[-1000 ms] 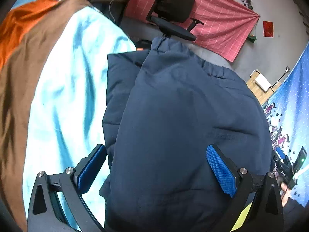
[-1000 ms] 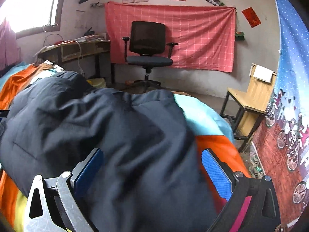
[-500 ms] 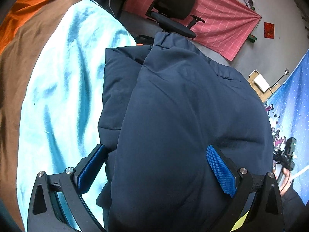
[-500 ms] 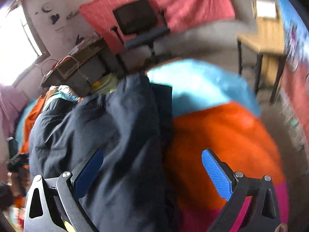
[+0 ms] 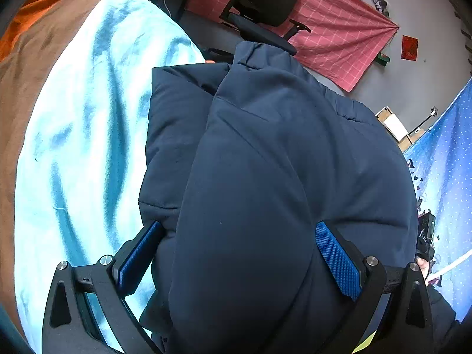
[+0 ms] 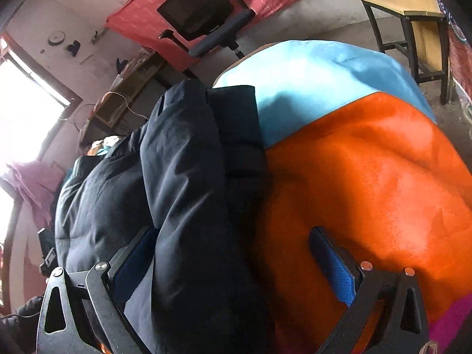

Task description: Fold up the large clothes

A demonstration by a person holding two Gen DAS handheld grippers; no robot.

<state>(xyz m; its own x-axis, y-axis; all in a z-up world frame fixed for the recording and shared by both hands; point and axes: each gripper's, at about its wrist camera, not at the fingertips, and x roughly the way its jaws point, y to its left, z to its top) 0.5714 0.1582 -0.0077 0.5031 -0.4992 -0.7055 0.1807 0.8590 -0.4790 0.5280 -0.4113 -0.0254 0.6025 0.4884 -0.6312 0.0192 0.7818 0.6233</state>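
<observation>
While lying folded on the striped bedspread (image 5: 73, 147), navy padded jacket (image 5: 265, 177) is bulging between both spread fingers of left hand-held gripper (image 5: 239, 253); right hand-held gripper (image 6: 233, 262) is straddling its edge, spread.

One navy padded jacket (image 5: 280, 177) lies folded on the bed (image 5: 73, 147), whose cover shows four colour bands: light blue, brown, orange and magenta. Two grippers are in view, the left gripper (image 5: 239, 253) and the right gripper (image 6: 233, 262), each with two blue-padded fingers (image 5: 336, 259). One black office chair (image 5: 265, 6) stands at the far wall, before one pink checked cloth (image 5: 339, 29). One wooden chair (image 6: 413, 14) stands far right. One window (image 6: 20, 112) shows at left.
</observation>
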